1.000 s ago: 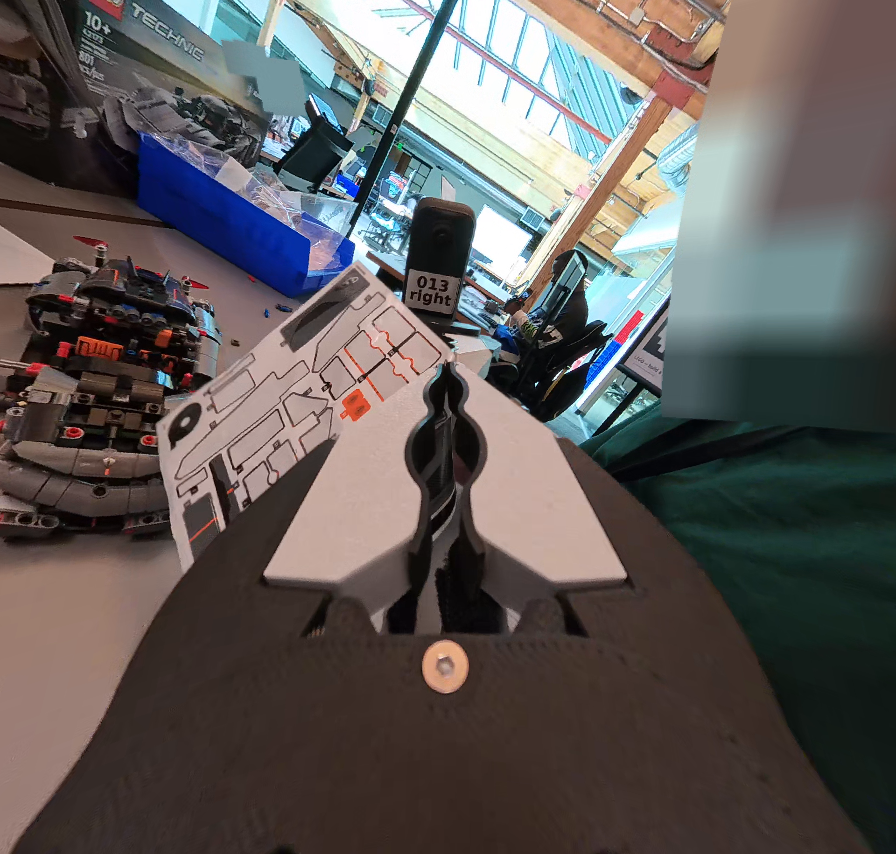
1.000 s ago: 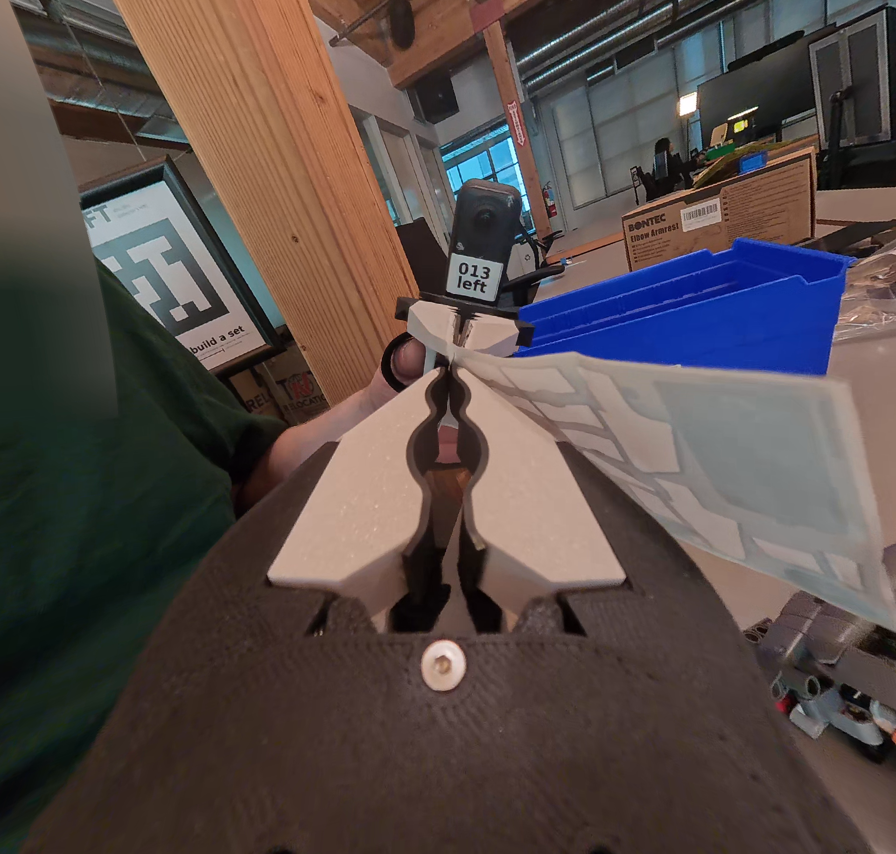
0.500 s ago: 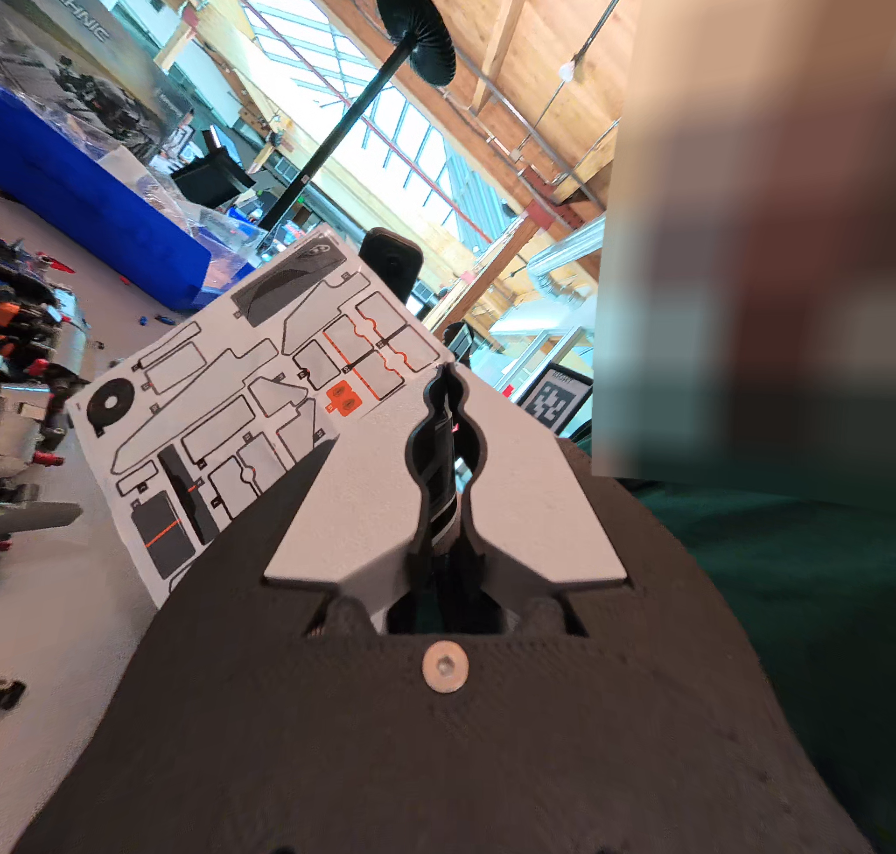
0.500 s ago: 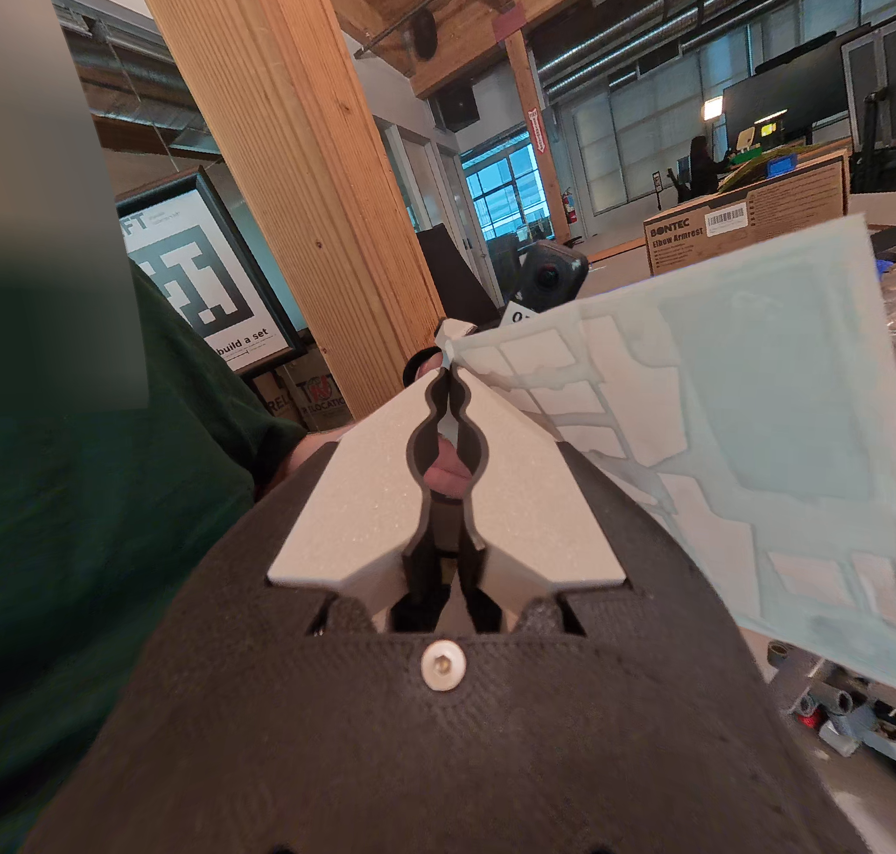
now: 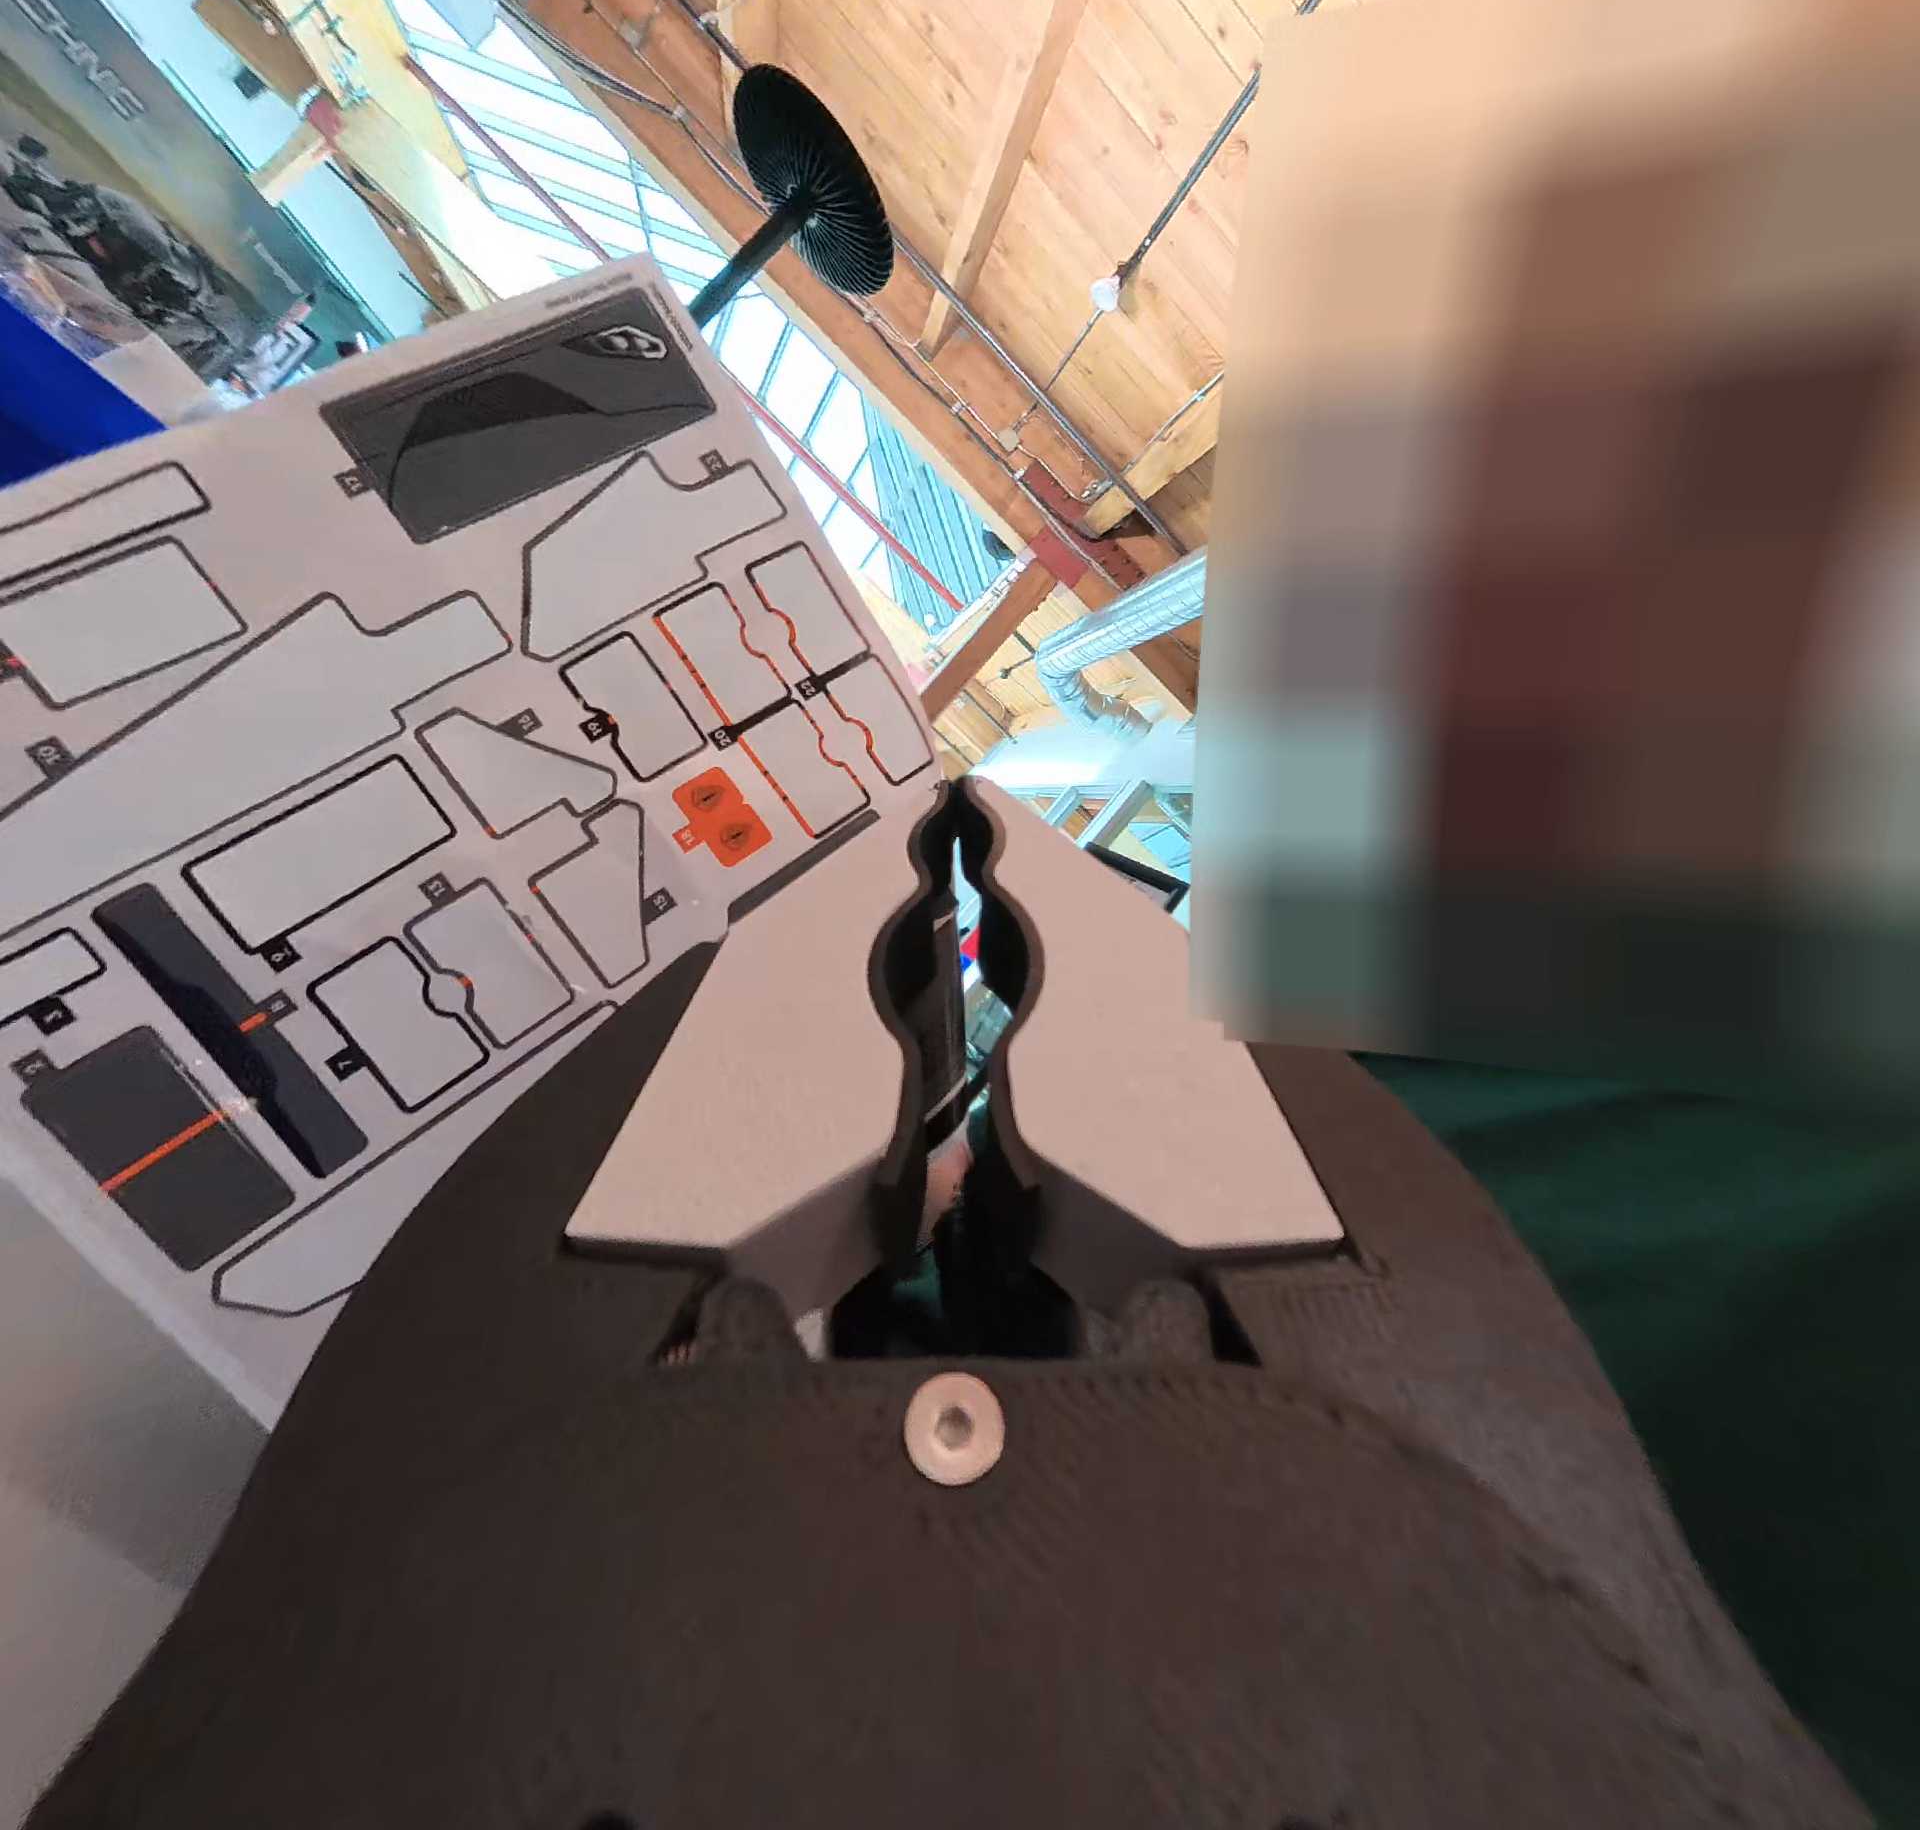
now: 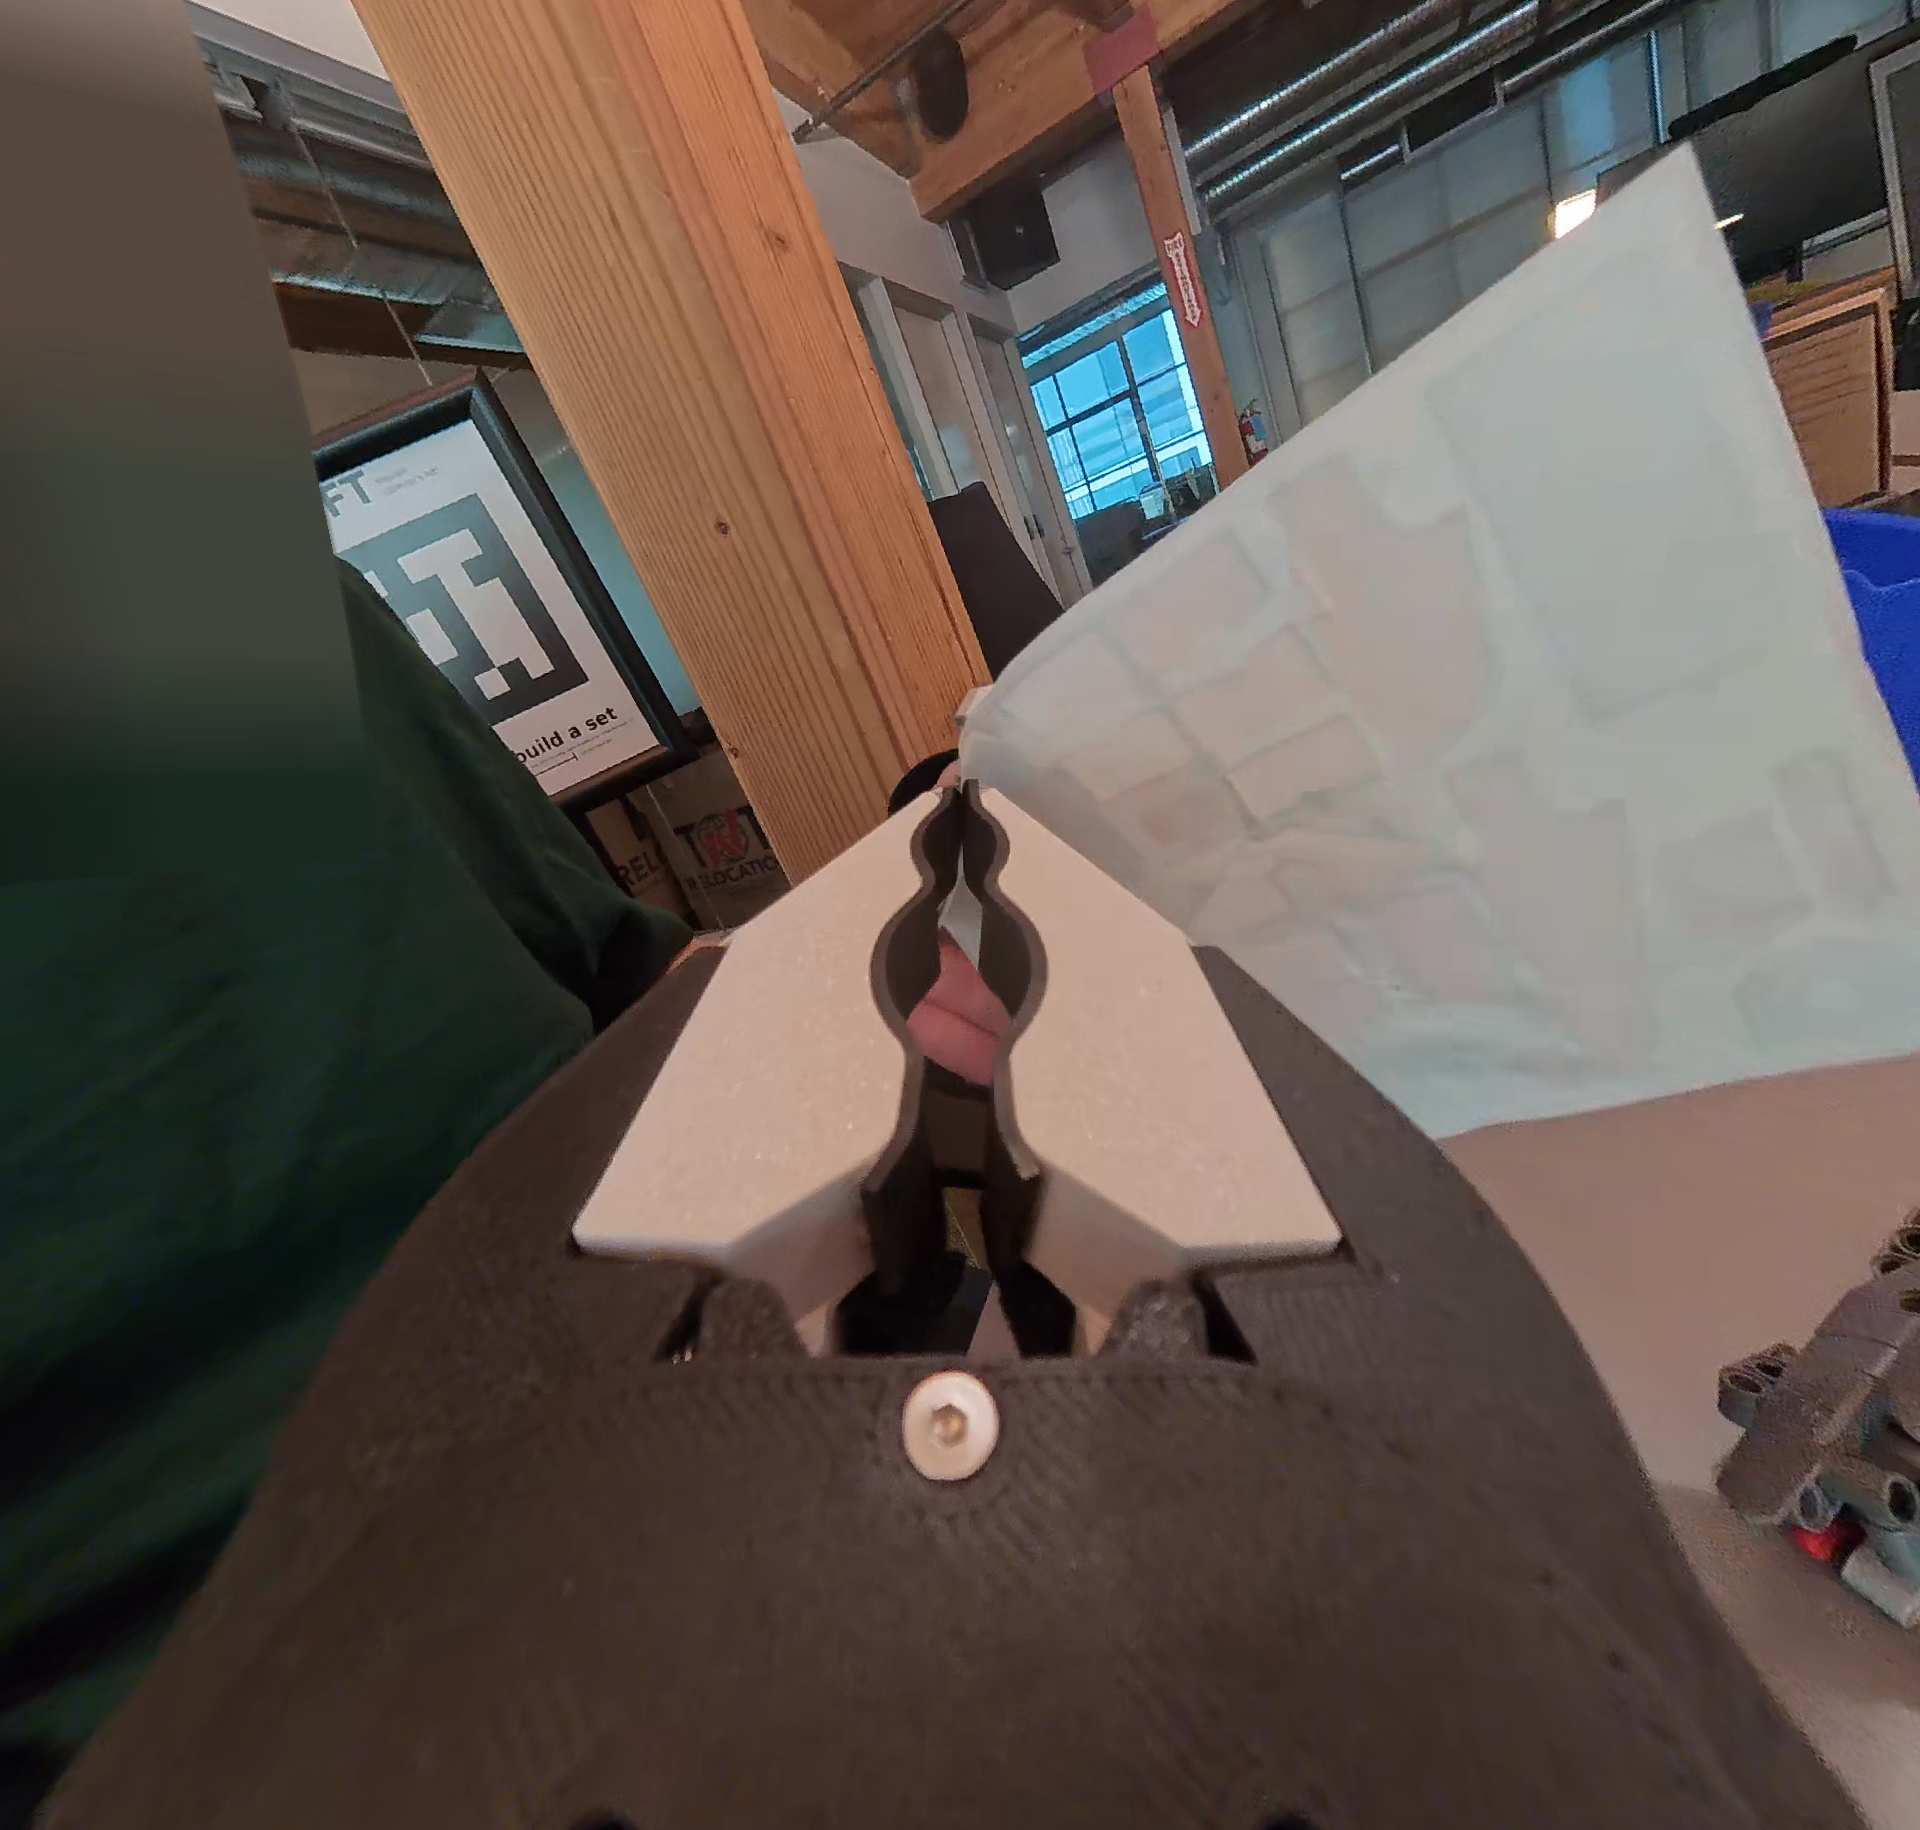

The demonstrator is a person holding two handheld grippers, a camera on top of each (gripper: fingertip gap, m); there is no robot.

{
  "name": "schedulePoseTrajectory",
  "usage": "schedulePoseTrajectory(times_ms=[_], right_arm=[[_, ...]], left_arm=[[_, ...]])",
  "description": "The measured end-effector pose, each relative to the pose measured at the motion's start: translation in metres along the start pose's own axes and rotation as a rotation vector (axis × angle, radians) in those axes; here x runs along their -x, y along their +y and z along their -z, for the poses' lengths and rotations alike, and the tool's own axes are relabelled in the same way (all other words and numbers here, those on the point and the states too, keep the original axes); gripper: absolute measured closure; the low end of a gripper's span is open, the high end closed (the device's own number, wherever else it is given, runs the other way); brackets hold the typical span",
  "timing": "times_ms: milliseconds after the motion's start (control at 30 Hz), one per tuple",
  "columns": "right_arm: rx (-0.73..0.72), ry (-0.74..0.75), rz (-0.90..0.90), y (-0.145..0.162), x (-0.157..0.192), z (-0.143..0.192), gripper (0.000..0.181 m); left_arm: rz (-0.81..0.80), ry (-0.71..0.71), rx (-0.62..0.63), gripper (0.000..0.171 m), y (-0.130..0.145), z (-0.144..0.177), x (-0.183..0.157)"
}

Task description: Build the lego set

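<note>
A sticker sheet [image 5: 343, 741] with outlined grey, black and orange stickers fills the left of the left wrist view, printed face toward me. Its pale back [image 6: 1455, 741] fills the right of the right wrist view. My left gripper [image 5: 948, 793] is shut, with the sheet's lower right corner pinched at its tips. My right gripper [image 6: 961, 793] is shut at the same corner from the other side, with a thin pale sliver in its gap. I cannot tell whether that sliver is a sticker or the sheet's edge. A grey Lego model [image 6: 1849, 1448] lies on the table at the lower right.
The person's green shirt [image 6: 260, 1053] is close on the left of the right wrist view. A wooden post [image 6: 675, 378] and a framed sign [image 6: 488, 617] stand behind. A blue bin [image 6: 1881, 585] is at the far right, and it also shows at the left edge of the left wrist view [image 5: 62, 419]. The grey table [image 6: 1662, 1209] lies below the sheet. The tips of both grippers are at nearly the same place.
Both grippers have tilted upward together with the sheet held between them. The sheet now looks larger and more upright. The Lego model has dropped out of the left wrist view.
</note>
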State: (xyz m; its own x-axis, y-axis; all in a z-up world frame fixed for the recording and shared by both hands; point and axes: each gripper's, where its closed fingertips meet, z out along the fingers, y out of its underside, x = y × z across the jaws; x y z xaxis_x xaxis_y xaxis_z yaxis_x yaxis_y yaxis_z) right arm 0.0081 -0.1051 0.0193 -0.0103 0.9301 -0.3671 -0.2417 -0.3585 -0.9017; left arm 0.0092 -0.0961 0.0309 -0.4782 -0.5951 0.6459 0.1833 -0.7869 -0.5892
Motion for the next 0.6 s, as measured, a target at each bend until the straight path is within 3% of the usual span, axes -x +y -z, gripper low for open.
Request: schedulePoseTrajectory(times_ms=[33,400,600], right_arm=[[0.000,0.004,0.000,0.000,-0.001,0.001,0.181],[0.021,0.083,0.000,-0.010,-0.014,0.003,0.181],[0.070,0.149,-0.001,-0.017,-0.031,-0.007,0.181]], left_arm=[[-0.007,-0.003,-0.009,0.171,-0.003,0.002,0.000],[-0.200,-0.114,-0.086,0.171,-0.047,0.030,-0.019],[-0.319,-0.198,-0.134,0.171,-0.072,0.065,-0.037]])
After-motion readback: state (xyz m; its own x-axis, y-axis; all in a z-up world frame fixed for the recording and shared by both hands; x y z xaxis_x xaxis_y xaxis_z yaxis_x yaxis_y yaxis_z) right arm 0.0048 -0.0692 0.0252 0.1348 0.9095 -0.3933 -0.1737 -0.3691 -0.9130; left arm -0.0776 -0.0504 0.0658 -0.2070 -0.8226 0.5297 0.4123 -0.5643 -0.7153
